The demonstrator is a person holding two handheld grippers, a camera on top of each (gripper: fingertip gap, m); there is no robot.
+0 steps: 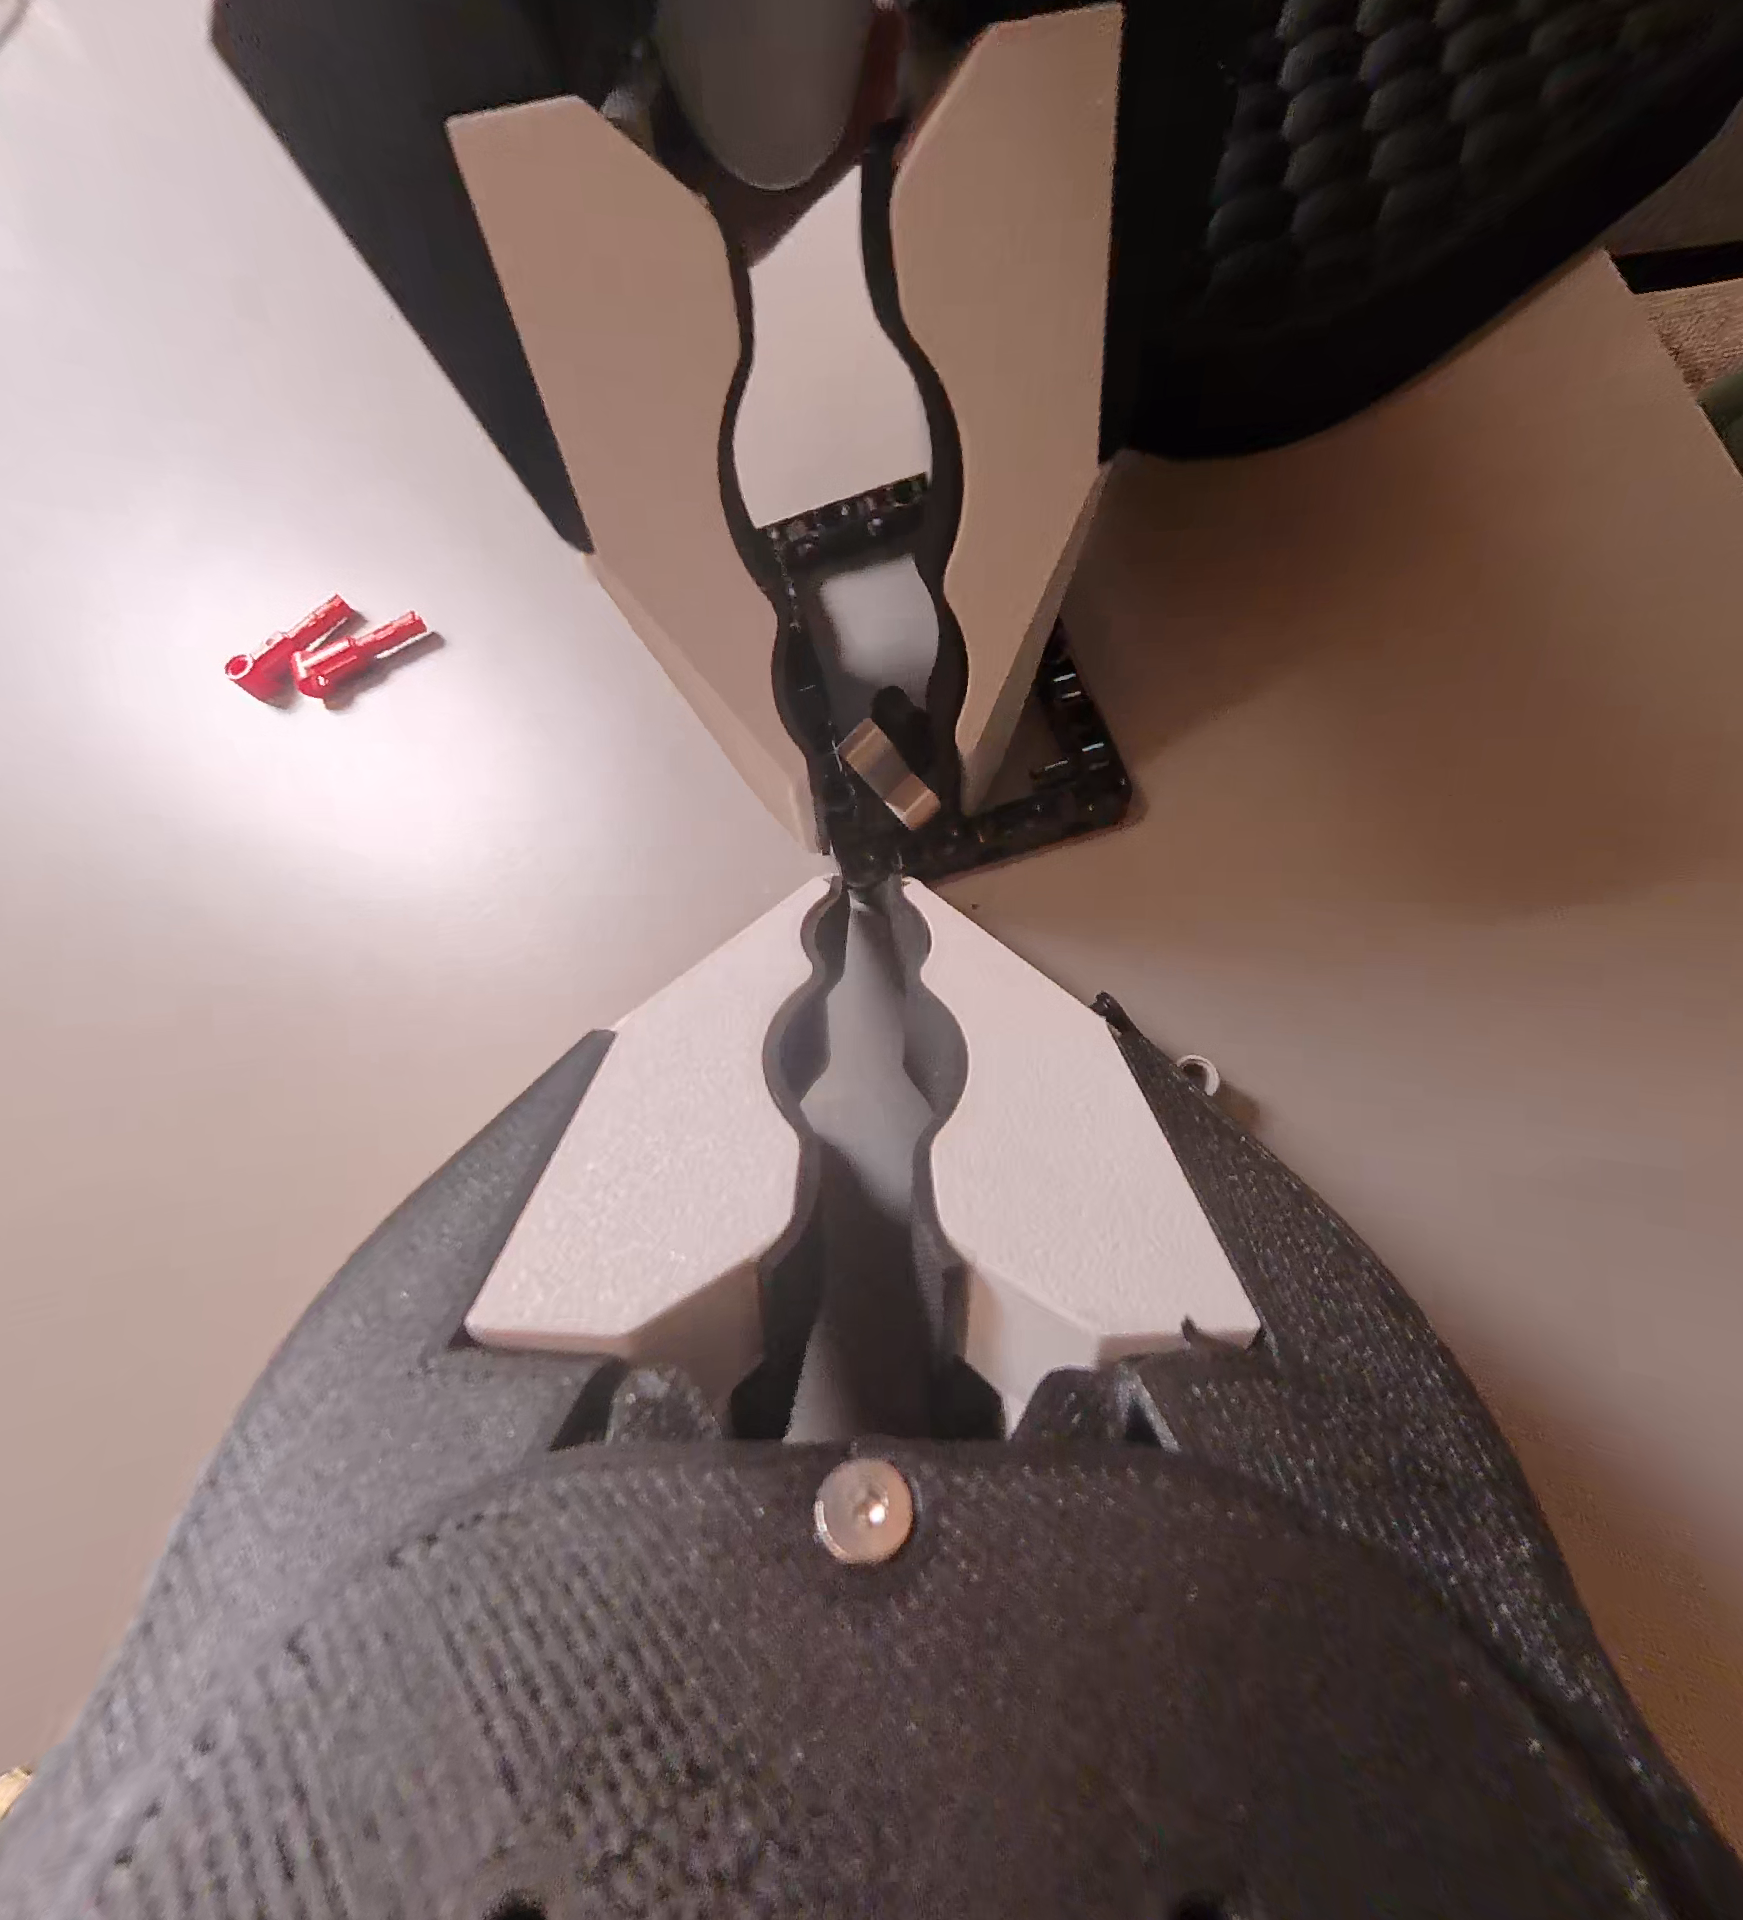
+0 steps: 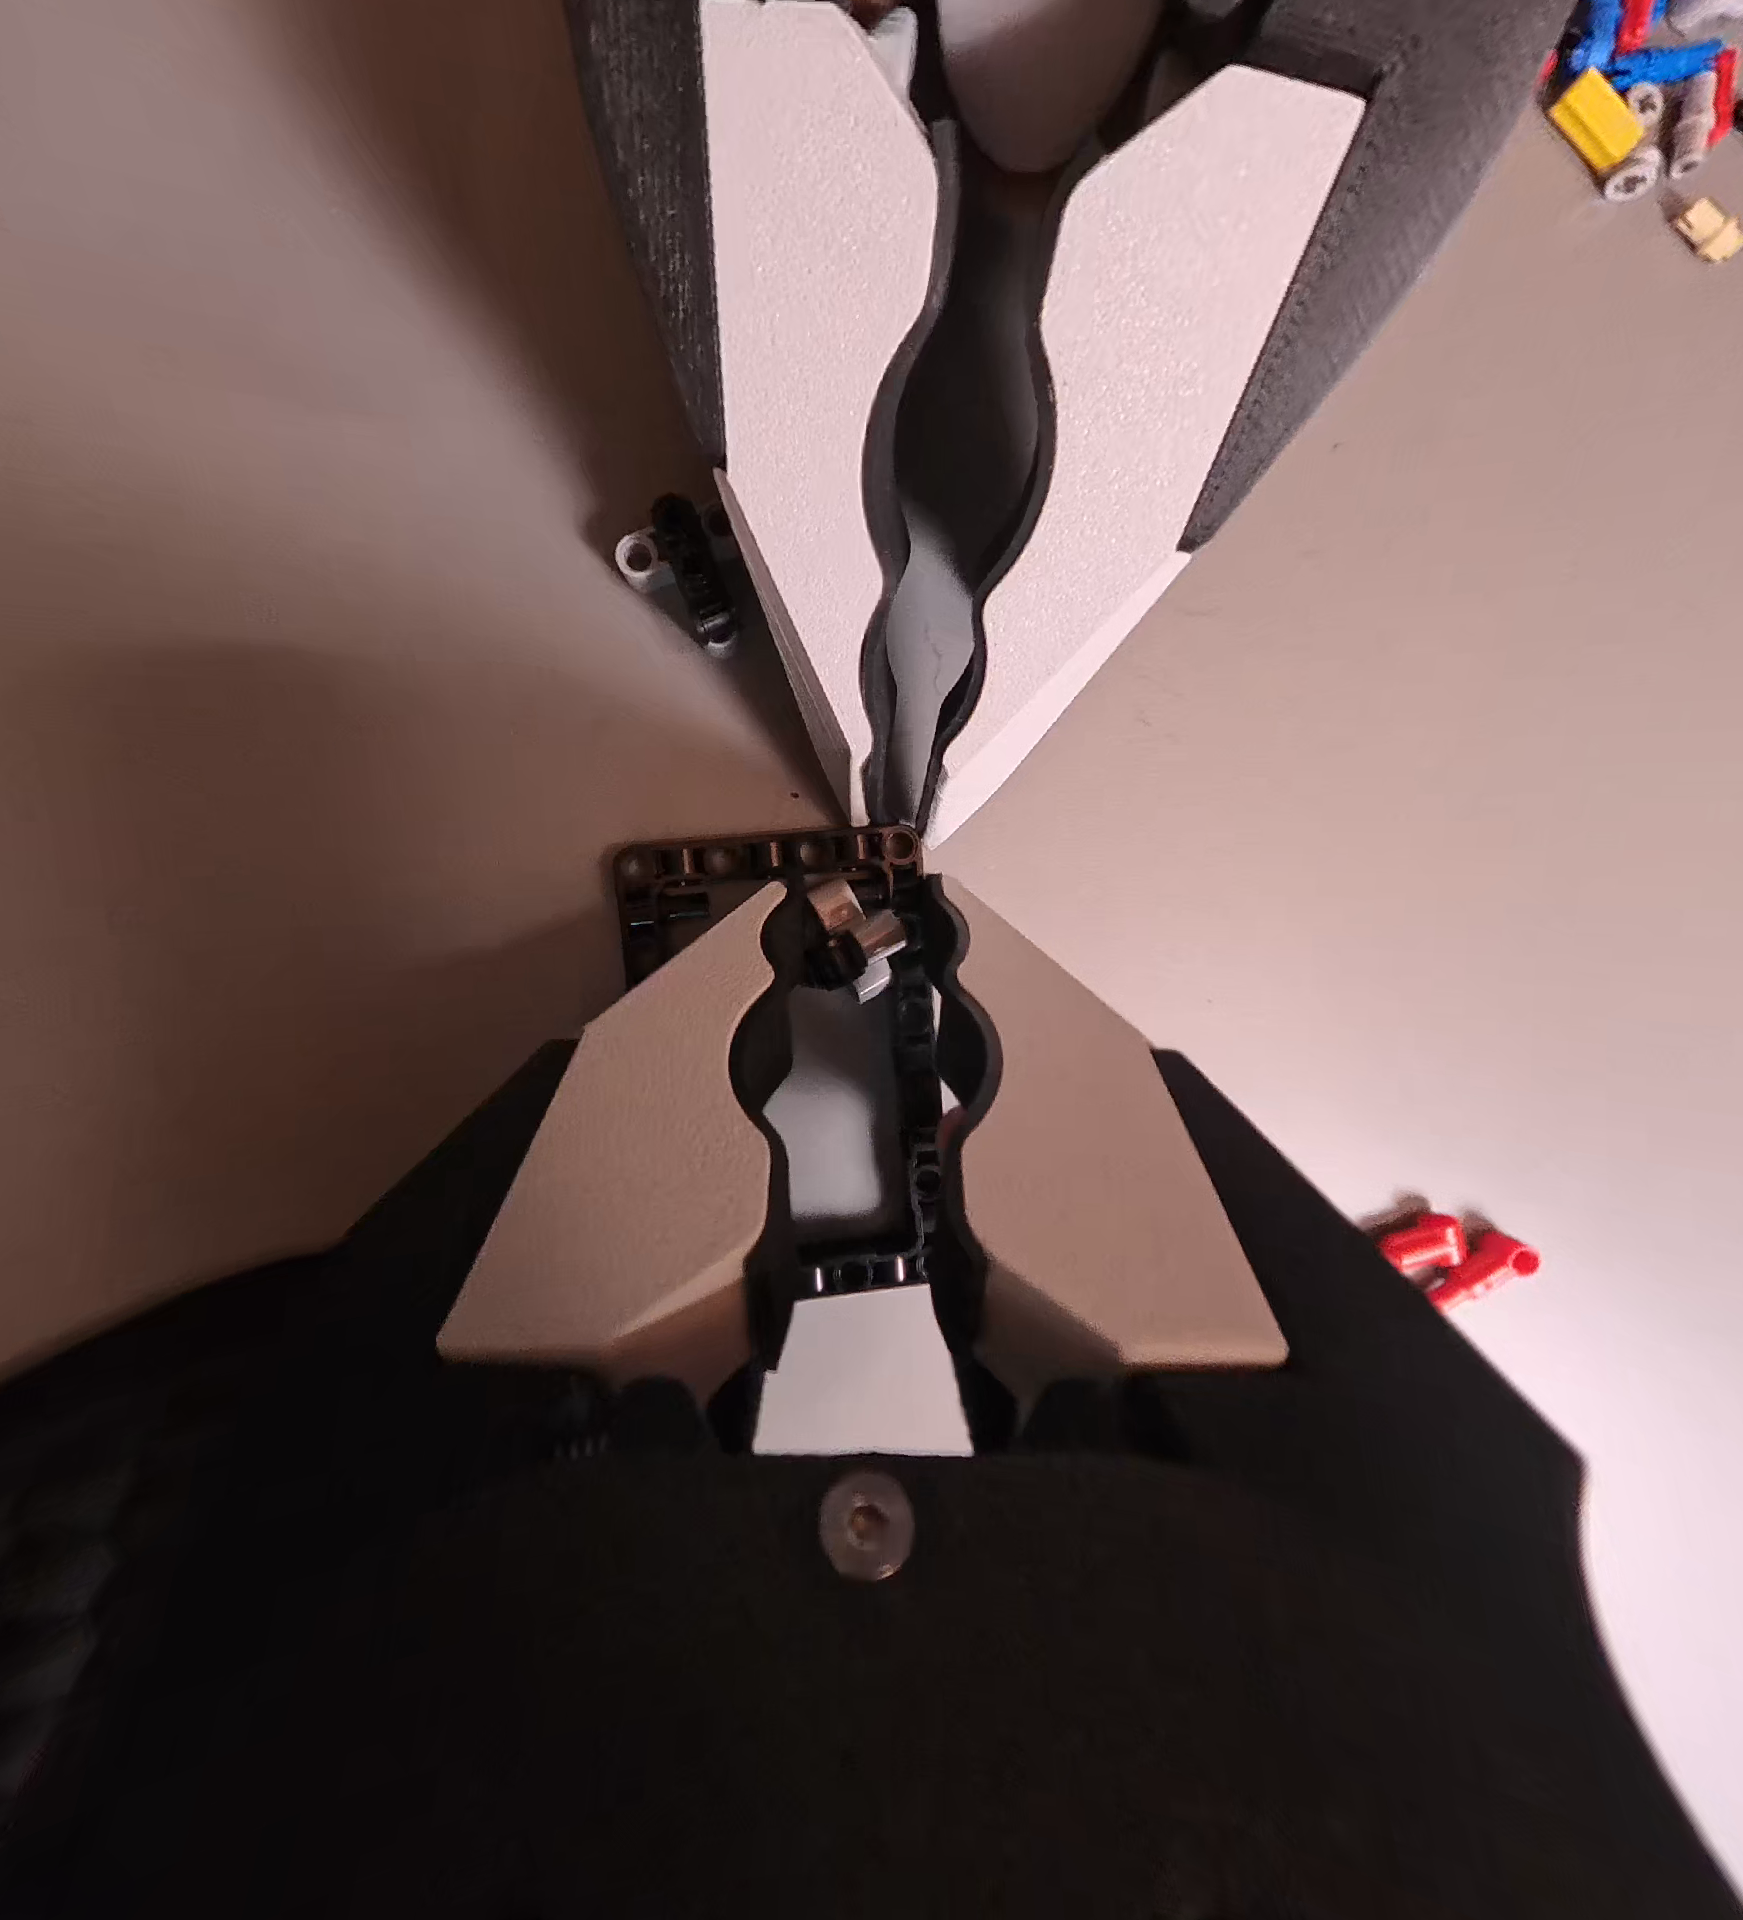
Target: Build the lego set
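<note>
Pale tabletop (image 1: 1366, 1039) lies bare around both tools pinching black frame (image 2: 773, 854).

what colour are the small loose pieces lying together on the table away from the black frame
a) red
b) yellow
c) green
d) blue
a: the small loose pieces are red, lying together on the table, apart from the black frame that both grippers meet at.
</note>
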